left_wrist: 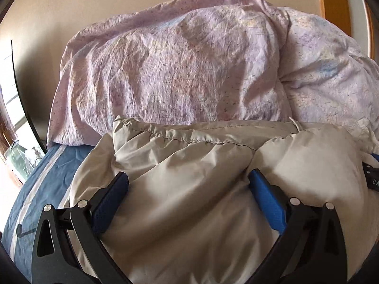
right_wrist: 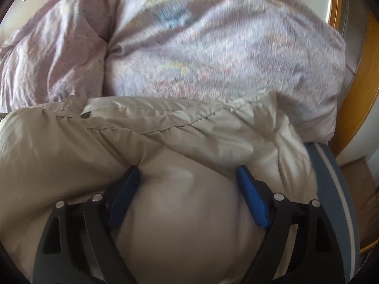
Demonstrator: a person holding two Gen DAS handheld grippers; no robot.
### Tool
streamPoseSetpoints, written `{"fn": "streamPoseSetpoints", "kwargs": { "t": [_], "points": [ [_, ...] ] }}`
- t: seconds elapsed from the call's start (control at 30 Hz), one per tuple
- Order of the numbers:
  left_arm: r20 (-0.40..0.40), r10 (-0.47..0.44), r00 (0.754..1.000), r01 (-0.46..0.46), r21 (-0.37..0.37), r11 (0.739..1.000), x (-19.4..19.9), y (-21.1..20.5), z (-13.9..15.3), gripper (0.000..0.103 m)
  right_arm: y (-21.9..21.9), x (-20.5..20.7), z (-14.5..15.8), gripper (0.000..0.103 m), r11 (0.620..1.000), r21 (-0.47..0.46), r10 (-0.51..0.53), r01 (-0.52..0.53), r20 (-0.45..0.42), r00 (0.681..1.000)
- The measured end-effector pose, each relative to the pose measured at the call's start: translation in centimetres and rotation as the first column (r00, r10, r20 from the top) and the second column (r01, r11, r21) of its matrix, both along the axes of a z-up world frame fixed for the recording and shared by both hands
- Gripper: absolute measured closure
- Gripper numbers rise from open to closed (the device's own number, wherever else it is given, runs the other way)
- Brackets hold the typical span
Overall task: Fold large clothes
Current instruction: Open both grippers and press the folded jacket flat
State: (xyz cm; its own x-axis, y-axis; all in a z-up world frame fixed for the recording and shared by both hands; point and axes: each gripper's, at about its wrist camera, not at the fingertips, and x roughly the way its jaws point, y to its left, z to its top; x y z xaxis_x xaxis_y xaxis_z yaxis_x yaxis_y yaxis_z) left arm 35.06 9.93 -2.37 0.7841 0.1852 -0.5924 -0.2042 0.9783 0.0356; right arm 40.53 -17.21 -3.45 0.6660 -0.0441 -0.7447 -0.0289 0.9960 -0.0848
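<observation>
A puffy beige padded garment (left_wrist: pixel 189 156) lies bunched on the bed, its stitched hem running across the far side. My left gripper (left_wrist: pixel 189 175) points down onto it with its blue pads (left_wrist: pixel 267 201) wide apart; the fabric lies between them and is not pinched. In the right wrist view the same beige garment (right_wrist: pixel 165 130) swells up between the blue pads (right_wrist: pixel 253 198) of my right gripper (right_wrist: pixel 187 169). Those jaws also stand wide, and the padding bulges into the gap without being squeezed.
A crumpled lilac patterned quilt (left_wrist: pixel 177 71) (right_wrist: pixel 213 47) is piled right behind the garment. A blue sheet with a white stripe (left_wrist: pixel 54 165) (right_wrist: pixel 331 165) covers the bed. A wooden frame (right_wrist: pixel 362 94) curves along the right. A black part with white letters (left_wrist: pixel 372 179) shows at the right edge.
</observation>
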Motion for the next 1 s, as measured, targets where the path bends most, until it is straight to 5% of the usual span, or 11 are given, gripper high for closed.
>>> {"fn": "streamPoseSetpoints", "kwargs": {
  "t": [0.47, 0.67, 0.77, 0.87, 1.0],
  "points": [
    [-0.056, 0.083, 0.995, -0.084, -0.009, 0.996, 3.4, 0.3, -2.0, 0.001, -0.6, 2.1, -2.2, 0.011, 0.999, -0.001, -0.054, 0.054, -0.037, 0.998],
    [-0.029, 0.057, 0.998, -0.059, -0.05, 0.997, -1.0, 2.1, 0.3, 0.001, -4.3, -2.3, 1.5, 0.016, 0.99, 0.124, -0.075, 0.068, 0.05, 0.996],
    [0.021, 0.101, 0.995, -0.1, -0.031, 0.995, -2.8, 3.7, 1.2, 0.001, -5.8, -2.8, 1.3, 0.015, 0.984, 0.15, -0.097, 0.093, 0.018, 0.995],
    [-0.043, 0.162, 0.986, -0.163, -0.038, 0.986, -1.7, 5.6, -0.1, 0.001, -5.6, -1.4, -1.2, 0.014, 0.988, 0.112, -0.1, 0.109, -0.087, 0.991],
    [-0.127, 0.191, 0.973, -0.209, -0.146, 0.967, 0.0, 8.1, -2.7, 0.001, -5.9, -0.5, -2.5, 0.006, 0.984, 0.139, -0.097, 0.111, -0.105, 0.99]
  ]
}}
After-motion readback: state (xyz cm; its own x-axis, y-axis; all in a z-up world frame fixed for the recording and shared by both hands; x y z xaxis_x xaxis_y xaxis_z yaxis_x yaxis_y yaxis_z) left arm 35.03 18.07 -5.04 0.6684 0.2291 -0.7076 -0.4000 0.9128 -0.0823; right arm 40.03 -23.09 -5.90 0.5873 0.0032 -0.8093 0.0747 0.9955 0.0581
